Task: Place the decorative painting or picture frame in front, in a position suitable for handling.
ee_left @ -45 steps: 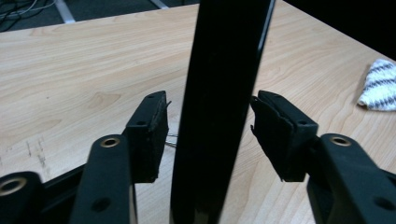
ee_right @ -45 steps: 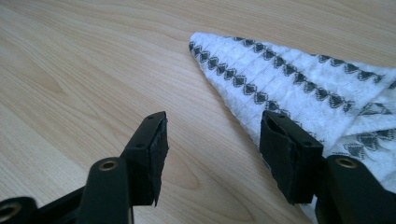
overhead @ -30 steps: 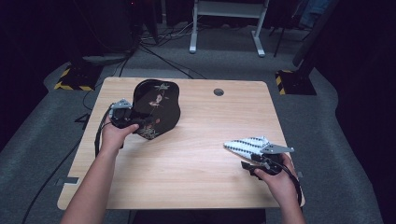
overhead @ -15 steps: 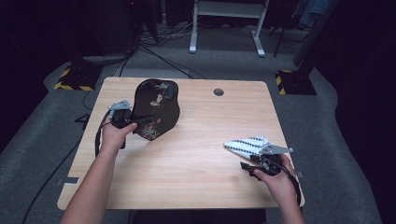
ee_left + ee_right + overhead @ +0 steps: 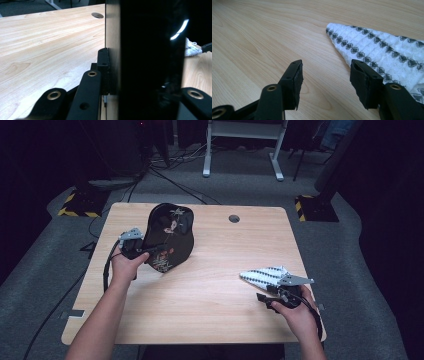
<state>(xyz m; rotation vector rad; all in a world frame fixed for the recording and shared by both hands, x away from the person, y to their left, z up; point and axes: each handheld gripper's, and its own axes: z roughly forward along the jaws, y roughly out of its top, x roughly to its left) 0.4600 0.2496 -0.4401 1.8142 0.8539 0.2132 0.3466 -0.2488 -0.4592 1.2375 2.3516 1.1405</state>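
Tray: black lacquered, flower-painted, tilted up on edge at the table's far left. Your left gripper is clamped on its near rim; the left gripper view has the rim pressed between both jaws, which have just closed on it.

Cloth: white with dark diamond stripes, folded to a point, lying flat at the right edge.

Your right gripper: jaws apart, nothing between them, resting just beside the cloth; its right jaw overlaps the cloth's edge.
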